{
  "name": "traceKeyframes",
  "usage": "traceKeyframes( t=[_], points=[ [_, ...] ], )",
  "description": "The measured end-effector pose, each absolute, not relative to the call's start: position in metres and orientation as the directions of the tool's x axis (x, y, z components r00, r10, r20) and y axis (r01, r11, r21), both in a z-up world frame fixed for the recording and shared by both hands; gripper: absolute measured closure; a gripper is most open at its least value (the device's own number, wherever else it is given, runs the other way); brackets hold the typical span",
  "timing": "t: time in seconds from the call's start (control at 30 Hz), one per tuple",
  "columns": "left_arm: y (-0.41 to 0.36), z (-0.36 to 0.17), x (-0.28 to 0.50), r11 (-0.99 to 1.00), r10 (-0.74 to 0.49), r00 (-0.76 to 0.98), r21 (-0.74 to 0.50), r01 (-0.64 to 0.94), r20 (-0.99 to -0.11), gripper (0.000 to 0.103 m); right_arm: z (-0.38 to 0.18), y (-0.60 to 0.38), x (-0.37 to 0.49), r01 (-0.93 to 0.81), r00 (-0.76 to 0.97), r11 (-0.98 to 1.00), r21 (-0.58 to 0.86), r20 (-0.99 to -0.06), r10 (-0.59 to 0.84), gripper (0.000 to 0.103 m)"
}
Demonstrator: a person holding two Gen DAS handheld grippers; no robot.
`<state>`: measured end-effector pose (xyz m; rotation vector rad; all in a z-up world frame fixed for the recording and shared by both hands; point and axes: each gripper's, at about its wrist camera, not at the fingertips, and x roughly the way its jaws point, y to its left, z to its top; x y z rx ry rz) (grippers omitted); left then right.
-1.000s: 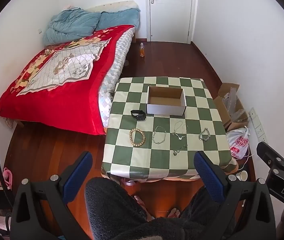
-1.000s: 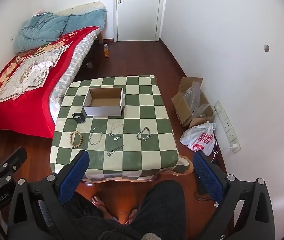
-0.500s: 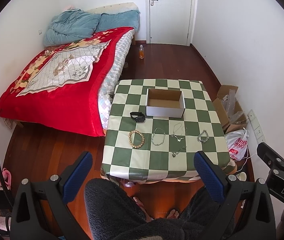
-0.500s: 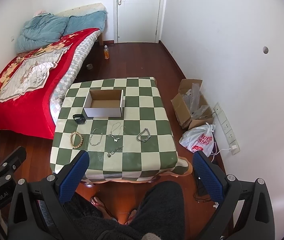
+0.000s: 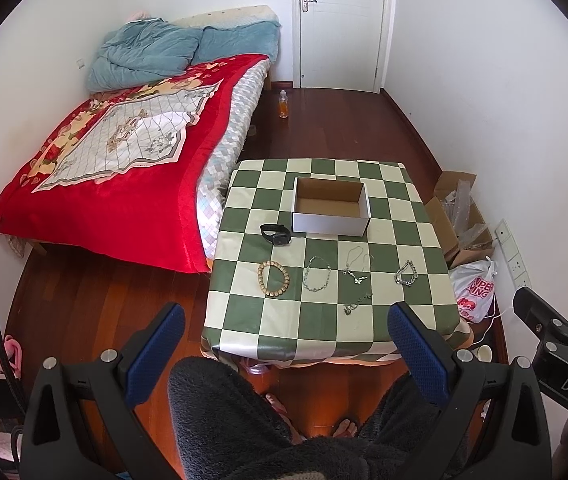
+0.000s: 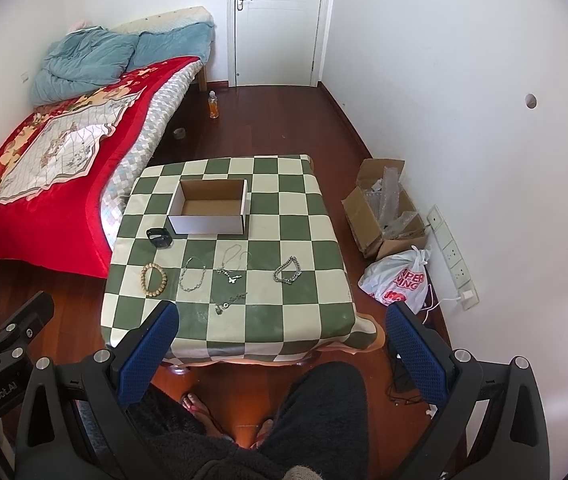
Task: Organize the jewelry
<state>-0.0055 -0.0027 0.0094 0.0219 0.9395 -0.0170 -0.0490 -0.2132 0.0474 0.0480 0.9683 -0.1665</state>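
Note:
An empty open cardboard box (image 5: 330,207) (image 6: 207,208) sits at the back of a green-and-cream checked table (image 5: 316,320) (image 6: 284,312). In front of it lie a black watch (image 5: 275,234) (image 6: 159,237), a wooden bead bracelet (image 5: 273,278) (image 6: 153,279), a silver chain (image 5: 316,279) (image 6: 192,274), a pendant necklace (image 5: 356,267) (image 6: 232,265), a small chain (image 5: 358,303) (image 6: 228,302) and a chunky silver bracelet (image 5: 405,273) (image 6: 288,271). My left gripper (image 5: 284,340) and right gripper (image 6: 281,340) are both open and empty, held high above the table's near edge.
A bed with a red blanket (image 5: 115,152) stands left of the table. A cardboard box of plastic wrap (image 6: 388,208) and a white shopping bag (image 6: 402,280) lie on the floor at the right. A bottle (image 5: 283,105) stands near the door. The person's legs (image 6: 316,412) are below.
Both grippers have risen and drawn back a little, so the table looks slightly smaller and farther. Nothing on the table has moved.

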Motion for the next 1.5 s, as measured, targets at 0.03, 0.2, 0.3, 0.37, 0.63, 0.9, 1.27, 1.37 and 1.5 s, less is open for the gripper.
traceKeyframes(
  t=[0.03, 0.2, 0.3, 0.37, 0.63, 0.9, 1.27, 1.37, 1.5],
  points=[
    [-0.003, 0.009, -0.005, 1.0, -0.003, 0.592, 0.013, 0.023, -0.806, 0.0, 0.048, -0.213, -0.049, 0.162, 0.555, 0.986, -0.034, -0.823, -0.12, 0.0],
    [-0.003, 0.01, -0.005, 1.0, -0.004, 0.593, 0.012, 0.023, -0.805, 0.0, 0.048, -0.214, -0.049, 0.162, 0.554, 0.986, -0.034, -0.824, -0.12, 0.0],
    [-0.004, 0.009, -0.005, 1.0, -0.005, 0.592, 0.011, 0.023, -0.806, 0.0, 0.048, -0.214, -0.051, 0.164, 0.556, 0.986, -0.035, -0.822, -0.121, 0.0],
    [-0.004, 0.009, -0.005, 1.0, -0.006, 0.592, 0.011, 0.024, -0.806, 0.0, 0.048, -0.213, -0.05, 0.162, 0.555, 0.986, -0.039, -0.822, -0.124, 0.0],
    [-0.005, 0.009, -0.004, 1.0, -0.006, 0.593, 0.01, 0.023, -0.805, 0.0, 0.048, -0.214, -0.05, 0.163, 0.556, 0.986, -0.036, -0.822, -0.122, 0.0],
    [-0.005, 0.009, -0.006, 1.0, -0.006, 0.594, 0.01, 0.023, -0.804, 0.0, 0.048, -0.214, -0.051, 0.162, 0.557, 0.986, -0.035, -0.822, -0.121, 0.0],
    [-0.011, 0.011, -0.006, 1.0, 0.002, 0.603, 0.017, 0.019, -0.798, 0.0, 0.05, -0.214, -0.052, 0.164, 0.56, 0.986, -0.034, -0.82, -0.121, 0.0],
    [-0.012, 0.011, -0.006, 1.0, 0.001, 0.603, 0.016, 0.02, -0.798, 0.0, 0.052, -0.216, -0.052, 0.164, 0.561, 0.986, -0.031, -0.819, -0.119, 0.0],
    [-0.012, 0.011, -0.006, 1.0, 0.001, 0.605, 0.015, 0.018, -0.796, 0.0, 0.053, -0.217, -0.051, 0.163, 0.562, 0.986, -0.03, -0.819, -0.118, 0.0]
  ],
)
